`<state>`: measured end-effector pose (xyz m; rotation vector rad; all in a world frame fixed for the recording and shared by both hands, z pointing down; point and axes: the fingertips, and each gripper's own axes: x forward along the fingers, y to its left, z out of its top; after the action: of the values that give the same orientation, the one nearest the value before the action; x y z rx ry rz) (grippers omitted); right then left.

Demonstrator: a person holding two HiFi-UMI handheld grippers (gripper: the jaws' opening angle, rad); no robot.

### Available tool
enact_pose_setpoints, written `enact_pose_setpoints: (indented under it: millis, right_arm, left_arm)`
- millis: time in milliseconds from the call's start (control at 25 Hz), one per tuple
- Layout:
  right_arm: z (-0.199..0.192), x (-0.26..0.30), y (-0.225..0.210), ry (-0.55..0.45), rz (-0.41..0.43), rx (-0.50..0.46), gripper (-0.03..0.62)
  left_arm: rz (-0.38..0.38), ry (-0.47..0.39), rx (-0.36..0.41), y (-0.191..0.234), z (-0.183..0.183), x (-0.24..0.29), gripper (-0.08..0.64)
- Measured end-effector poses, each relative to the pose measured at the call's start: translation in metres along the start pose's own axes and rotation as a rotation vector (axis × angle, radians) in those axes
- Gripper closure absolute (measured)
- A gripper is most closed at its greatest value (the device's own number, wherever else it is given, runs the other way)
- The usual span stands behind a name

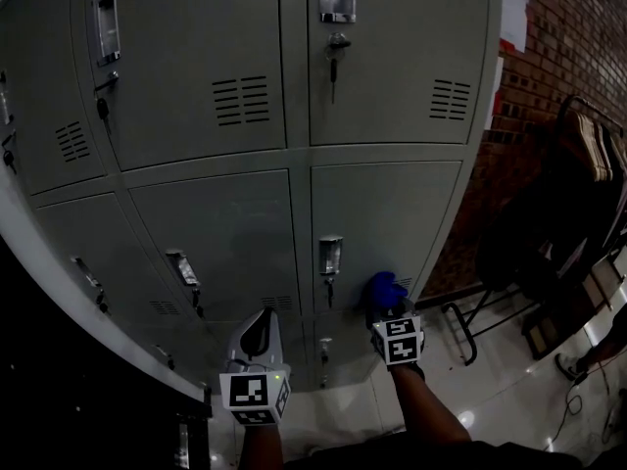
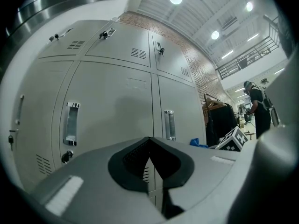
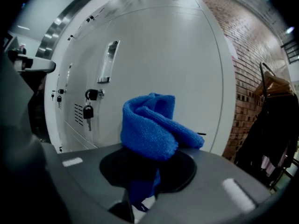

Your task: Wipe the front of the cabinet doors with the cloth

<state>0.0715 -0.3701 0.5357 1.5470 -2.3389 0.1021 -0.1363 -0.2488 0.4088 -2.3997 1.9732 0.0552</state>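
Left hand-held gripper (image 1: 259,319), jaws together and empty, hangs near the lockers. Right hand-held gripper (image 3: 145,171) pinches a bunched blue knitted cloth (image 3: 149,125), close to the lower right grey metal cabinet door (image 1: 392,213); contact unclear. Risk: cloth snags on the dangling key (image 3: 88,112) beside it, or slips from the pinch under wiping pressure.

Grey metal cabinet (image 1: 294,160), its doors flat and bare across most of their width. On the lower right door (image 1: 392,213), a handle (image 1: 330,256) and a hanging key (image 1: 330,290) jut out near its left edge. The panel from there to the cabinet's right edge is clear. Past that edge, a brick wall (image 1: 563,37) and a loaded clothes rack (image 1: 593,150) crowd in.
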Motion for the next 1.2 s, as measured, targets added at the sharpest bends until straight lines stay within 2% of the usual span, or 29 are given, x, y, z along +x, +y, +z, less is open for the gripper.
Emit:
enact_pose_setpoints:
  millis: [320, 520, 840, 1200]
  right_arm:
    - [0.019, 0.012, 0.083, -0.023, 0.180, -0.072, 0.509]
    - [0.028, 0.016, 0.113, -0.035, 0.233, -0.086, 0.509]
    - [0.027, -0.002, 0.105, -0.074, 0.238, -0.080, 0.509]
    - [0.091, -0.081, 0.085, -0.317, 0.227, -0.045, 0.508]
  left_arm:
    - [0.026, -0.006, 0.000, 0.008, 0.001, -0.009, 0.545]
    - [0.047, -0.006, -0.001, 0.014, 0.002, -0.017, 0.545]
    - [0.069, -0.002, -0.007, 0.020, 0.001, -0.023, 0.545]
    - [0.000, 0.010, 0.006, -0.004, 0.001, -0.008, 0.545]
